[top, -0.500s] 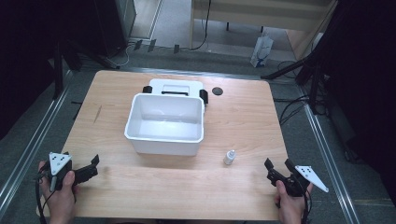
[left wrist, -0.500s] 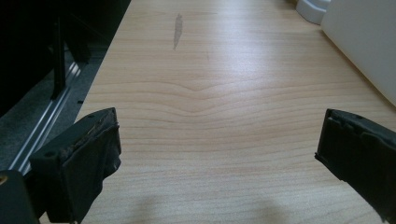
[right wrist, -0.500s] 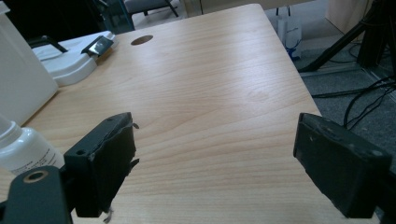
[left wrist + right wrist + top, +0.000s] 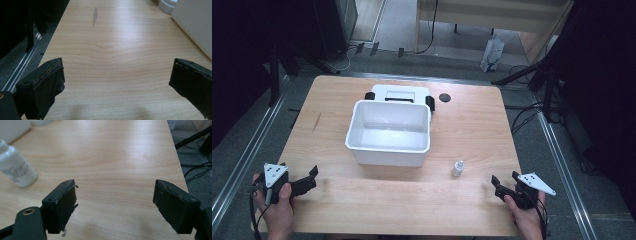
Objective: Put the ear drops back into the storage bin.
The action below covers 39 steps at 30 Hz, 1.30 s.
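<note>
Both idle at near edge: left gripper (image 4: 307,181) & right gripper (image 4: 504,186) spread wide, empty. Prob next: approach small bottle (image 4: 457,168) w/ right, squarely, pinch mid-body, avoid tipping.

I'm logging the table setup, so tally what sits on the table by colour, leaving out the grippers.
White: 3, namely the open tub, the lidded box behind it and the small bottle
Black: 1, the round disc
Total: 4
</note>
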### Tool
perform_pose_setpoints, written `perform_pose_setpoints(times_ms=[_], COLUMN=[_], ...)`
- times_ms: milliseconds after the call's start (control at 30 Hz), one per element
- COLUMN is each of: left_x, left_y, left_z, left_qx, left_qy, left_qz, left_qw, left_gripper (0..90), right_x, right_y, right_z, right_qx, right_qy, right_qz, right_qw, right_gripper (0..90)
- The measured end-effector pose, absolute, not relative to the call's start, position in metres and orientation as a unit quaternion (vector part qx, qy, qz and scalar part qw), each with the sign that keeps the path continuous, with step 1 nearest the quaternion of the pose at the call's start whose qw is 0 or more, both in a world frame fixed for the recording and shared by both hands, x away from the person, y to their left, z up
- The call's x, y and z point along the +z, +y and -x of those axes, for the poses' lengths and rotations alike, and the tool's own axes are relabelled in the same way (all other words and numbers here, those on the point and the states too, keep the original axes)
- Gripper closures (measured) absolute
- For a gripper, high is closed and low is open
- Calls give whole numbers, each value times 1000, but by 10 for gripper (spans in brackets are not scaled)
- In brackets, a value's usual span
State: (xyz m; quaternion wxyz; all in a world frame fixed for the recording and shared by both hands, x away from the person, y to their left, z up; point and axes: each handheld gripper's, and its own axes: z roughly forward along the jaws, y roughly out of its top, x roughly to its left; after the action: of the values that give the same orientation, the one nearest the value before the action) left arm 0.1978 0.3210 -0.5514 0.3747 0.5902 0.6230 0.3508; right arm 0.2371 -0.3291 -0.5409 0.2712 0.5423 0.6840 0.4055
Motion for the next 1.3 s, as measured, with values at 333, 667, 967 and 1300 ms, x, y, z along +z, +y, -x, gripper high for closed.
perform_pose_setpoints(times_ms=[333,667,967,1300], left_x=[-551,-551,-551,-551], left_y=[322,320,320,319], left_z=[-195,-197,-198,-200], left_qx=[358,365,362,362], left_qy=[618,621,625,625], left_qz=[-587,-589,-592,-597], left_qw=[380,365,358,350], left_gripper=[4,4,4,4], right_x=[-524,-500,-477,-458], right_y=[-324,-308,-292,-258], right_z=[-252,-269,-283,-300], right_qx=[298,214,155,110], right_qy=[754,808,853,884], right_qz=[-537,-514,-479,-446], right_qw=[233,191,138,93], right_gripper=[181,172,158,186])
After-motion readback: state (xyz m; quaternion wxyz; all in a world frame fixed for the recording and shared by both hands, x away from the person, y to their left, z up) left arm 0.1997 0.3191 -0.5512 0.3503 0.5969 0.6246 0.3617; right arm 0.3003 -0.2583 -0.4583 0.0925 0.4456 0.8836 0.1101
